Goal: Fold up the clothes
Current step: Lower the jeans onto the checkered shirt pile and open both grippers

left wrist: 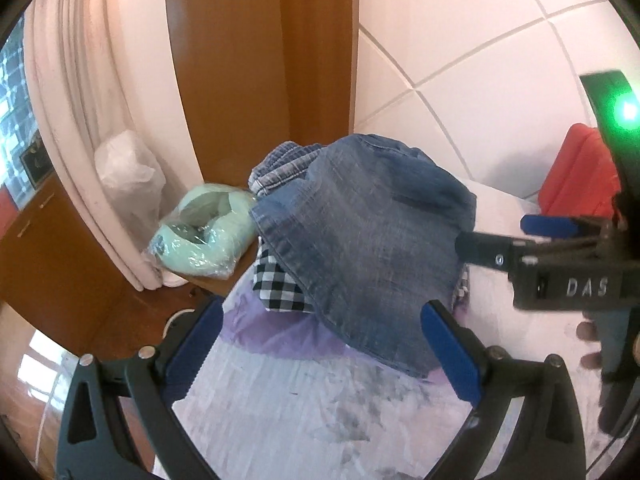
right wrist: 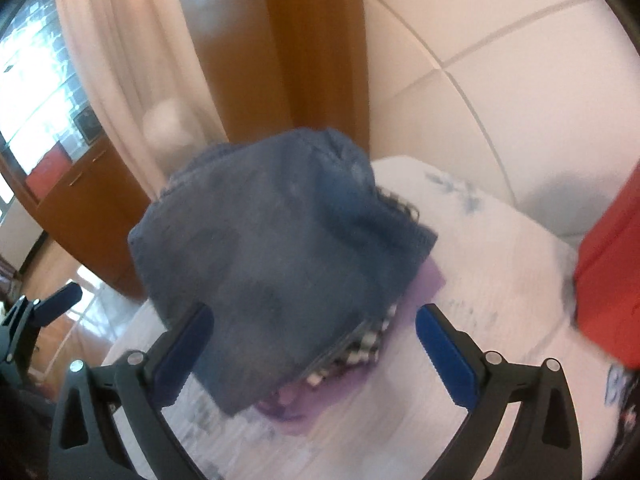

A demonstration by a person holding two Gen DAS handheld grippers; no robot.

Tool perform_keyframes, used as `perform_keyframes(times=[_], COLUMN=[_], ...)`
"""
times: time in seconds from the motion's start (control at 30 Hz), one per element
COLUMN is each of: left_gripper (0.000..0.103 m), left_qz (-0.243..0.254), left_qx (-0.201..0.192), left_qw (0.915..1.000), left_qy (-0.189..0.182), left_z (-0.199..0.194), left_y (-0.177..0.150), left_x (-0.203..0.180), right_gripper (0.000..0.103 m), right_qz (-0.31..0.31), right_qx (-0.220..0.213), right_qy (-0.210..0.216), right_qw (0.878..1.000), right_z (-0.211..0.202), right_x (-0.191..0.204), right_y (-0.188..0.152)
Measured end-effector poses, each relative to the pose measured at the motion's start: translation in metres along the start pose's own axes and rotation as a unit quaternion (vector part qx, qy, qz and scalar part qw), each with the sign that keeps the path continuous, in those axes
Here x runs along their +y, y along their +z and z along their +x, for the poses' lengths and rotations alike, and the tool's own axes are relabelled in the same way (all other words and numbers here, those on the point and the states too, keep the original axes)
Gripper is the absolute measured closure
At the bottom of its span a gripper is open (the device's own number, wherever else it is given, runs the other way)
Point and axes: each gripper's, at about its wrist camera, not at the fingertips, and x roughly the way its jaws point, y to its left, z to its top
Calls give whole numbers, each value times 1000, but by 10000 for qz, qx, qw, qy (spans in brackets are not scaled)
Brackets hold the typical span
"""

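- A pale curtain (left wrist: 80,120) hangs far ahead of the fingers and to their left.
- A brown wooden panel (left wrist: 256,60) stands straight ahead, beyond the fingers.
- A white quilted headboard (left wrist: 460,60) fills the upper right ahead.
- A mint-green item in clear plastic wrap (left wrist: 204,232) lies ahead and left of the fingers, on a wooden ledge.
- A white plastic bag (left wrist: 128,168) sits just behind it, against the curtain.
- A red case (left wrist: 576,172) stands at the far right.
- The white patterned bedsheet (left wrist: 304,408) spreads between and below the fingers.

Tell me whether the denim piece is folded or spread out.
Folded. The denim piece sits as a compact bundle atop a checked garment and purple cloth; both grippers are open, clear of it.
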Motion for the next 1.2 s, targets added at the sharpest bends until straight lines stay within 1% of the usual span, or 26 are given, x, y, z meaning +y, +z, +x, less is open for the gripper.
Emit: perform_keyframes(times=[0.17, 0.3, 0.6, 0.73, 1.0, 1.2], left_gripper=[2, 2, 2, 2, 2, 2], left_qz=[73, 186, 309, 283, 381, 352], left_qx=[38, 55, 188, 169, 207, 222], left_qw=[9999, 9998, 9993, 9994, 9990, 9991], left_qy=[-77, -103, -105, -128, -84, -84], left_z=[2, 4, 12, 10, 11, 12], left_y=[1, 1, -4, -4, -6, -5], left_x=[-1, -4, -6, -3, -5, -4], right_gripper=[0, 0, 0, 0, 0, 0], right_qz=[53, 58, 151, 179, 233, 229], right_qx=[16, 33, 256, 184, 111, 177], right_qy=[-35, -109, -172, -245, -342, -421], right_qw=[10000, 9999, 9994, 9994, 9991, 9987], right_z=[1, -6, 1, -3, -10, -10], right_x=[8, 3, -2, -4, -10, -14], right_y=[-3, -14, -34, -34, -31, -33])
